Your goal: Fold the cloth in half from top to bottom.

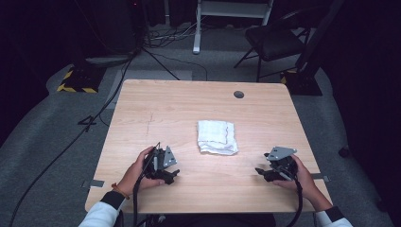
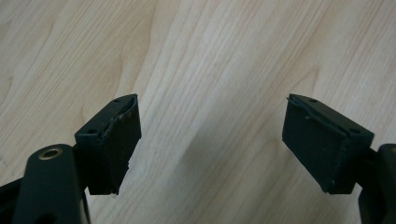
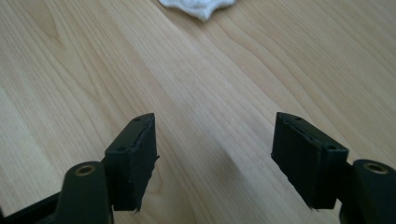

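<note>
- The left gripper (image 1: 174, 174) sits low over the tabletop near its front edge, toward the front left corner, its jaws spread wide with nothing between them; a hand (image 1: 137, 171) wraps around its body from behind.
- The right gripper (image 1: 261, 172) is near the front edge toward the front right corner, its jaws likewise wide apart and empty, held by the other hand (image 1: 302, 177).
- In the left gripper view the two black pads (image 2: 119, 140) frame bare pale wood grain and no more.
- The right gripper view adds something the left one lacks: a corner of the white cloth (image 3: 198, 6) at the top edge, well ahead of its jaws and clear of them.
- The high view shows that cloth (image 1: 216, 137) whole: a folded white towel, roughly square, with a nubbly surface and slightly uneven edges, lying flat about the middle of the tabletop, a little nearer the front edge than the back.
- The cloth lies between the two grippers and farther in from the front edge; neither touches it.
- A cable (image 1: 138, 198) trails from the left gripper over the front edge, and each gripper carries a grey three-cornered plate (image 1: 280, 152) on top.
- The table (image 1: 156, 101) has a round dark hole (image 1: 239, 94) near its back right corner.
- Beyond the back edge stand a dark folding chair (image 1: 274, 41) and a white frame leg (image 1: 197, 28) on grey carpet, with cables running across the floor.
- Nothing on the tabletop stands between either gripper and the cloth.
</note>
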### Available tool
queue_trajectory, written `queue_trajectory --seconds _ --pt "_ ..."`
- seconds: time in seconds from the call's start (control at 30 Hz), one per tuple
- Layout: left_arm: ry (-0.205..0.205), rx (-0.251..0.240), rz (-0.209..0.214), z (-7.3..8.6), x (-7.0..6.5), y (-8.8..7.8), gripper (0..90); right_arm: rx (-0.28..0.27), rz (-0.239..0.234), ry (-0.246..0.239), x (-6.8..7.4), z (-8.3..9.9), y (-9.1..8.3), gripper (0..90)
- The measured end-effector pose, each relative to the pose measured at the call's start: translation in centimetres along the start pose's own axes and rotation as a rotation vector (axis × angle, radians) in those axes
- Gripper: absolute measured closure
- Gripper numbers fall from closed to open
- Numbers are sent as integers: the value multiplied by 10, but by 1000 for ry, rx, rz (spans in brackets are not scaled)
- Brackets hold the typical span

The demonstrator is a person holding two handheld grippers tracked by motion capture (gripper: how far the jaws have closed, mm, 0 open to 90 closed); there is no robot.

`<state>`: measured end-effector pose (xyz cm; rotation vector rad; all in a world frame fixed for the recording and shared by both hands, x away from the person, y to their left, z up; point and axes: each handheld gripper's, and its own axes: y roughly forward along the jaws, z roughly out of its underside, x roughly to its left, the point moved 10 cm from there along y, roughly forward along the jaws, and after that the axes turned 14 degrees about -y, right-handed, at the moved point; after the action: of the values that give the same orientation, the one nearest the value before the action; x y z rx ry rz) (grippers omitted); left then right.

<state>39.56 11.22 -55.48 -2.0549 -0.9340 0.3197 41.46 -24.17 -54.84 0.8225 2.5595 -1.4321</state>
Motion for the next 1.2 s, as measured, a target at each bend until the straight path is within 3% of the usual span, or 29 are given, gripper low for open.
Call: queue_trajectory --seconds 0.43,0.63,0.73,0.9,1.03,1.17,1.2 --pt "-51 -3 -35 31 8 -13 198 -22 45 127 -8 48 -23 292" --pt "-130 -33 -20 42 17 -21 197 -27 66 200 -13 72 -34 283" --pt "-167 -36 -9 47 21 -23 197 -52 68 265 -14 85 -38 279" --pt "-213 -19 -9 56 27 -23 201 -76 75 327 -14 104 -43 259" --pt "-260 -19 8 61 33 -25 199 -83 96 342 -13 111 -47 243" --pt "-356 -47 67 66 35 -22 198 -100 96 348 -13 112 -48 238" --pt "-352 -60 68 66 35 -22 190 -105 98 349 -13 112 -47 235"
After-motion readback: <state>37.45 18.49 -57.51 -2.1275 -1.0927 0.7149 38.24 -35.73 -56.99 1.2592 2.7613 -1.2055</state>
